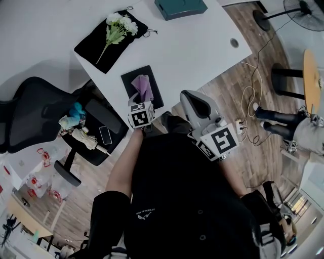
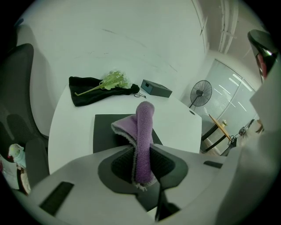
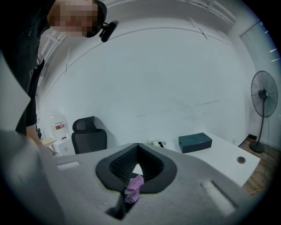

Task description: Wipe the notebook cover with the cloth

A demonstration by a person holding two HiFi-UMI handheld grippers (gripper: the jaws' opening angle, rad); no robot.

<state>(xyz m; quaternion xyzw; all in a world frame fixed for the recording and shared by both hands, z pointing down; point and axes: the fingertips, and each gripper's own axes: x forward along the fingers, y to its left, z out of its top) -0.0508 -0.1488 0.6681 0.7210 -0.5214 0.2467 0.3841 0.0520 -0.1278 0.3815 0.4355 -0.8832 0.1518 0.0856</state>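
Clamping the purple cloth (image 2: 144, 123) between its jaws, the left gripper (image 2: 141, 151) is sitting low in the centre of its own view; the cloth is standing up past the jaw tips as a thick roll, with one flap spreading to the left and its pale hem hanging down inside the jaw opening; just beyond the tips the dark notebook (image 2: 105, 129) is lying flat on the white table (image 2: 70, 132), and the cloth is hanging over its cover, though whether the two are touching cannot be told. In the head view the left gripper (image 1: 137, 97) is sitting at centre frame over the near end of the notebook (image 1: 130, 81); the right gripper (image 1: 188, 97) is hovering just to the right of it, off the table edge; in its own view the right gripper (image 3: 138, 147) is showing its jaws closed together at the tips with nothing between them, a bit of the cloth (image 3: 135, 186) peeking through the opening below. Farther out, toward the top of the head view, white flowers (image 1: 119, 25) are lying on a black bag (image 1: 91, 48); a teal box (image 1: 179, 7) is sitting at the top edge; a black office chair (image 1: 35, 111) is standing at the left.
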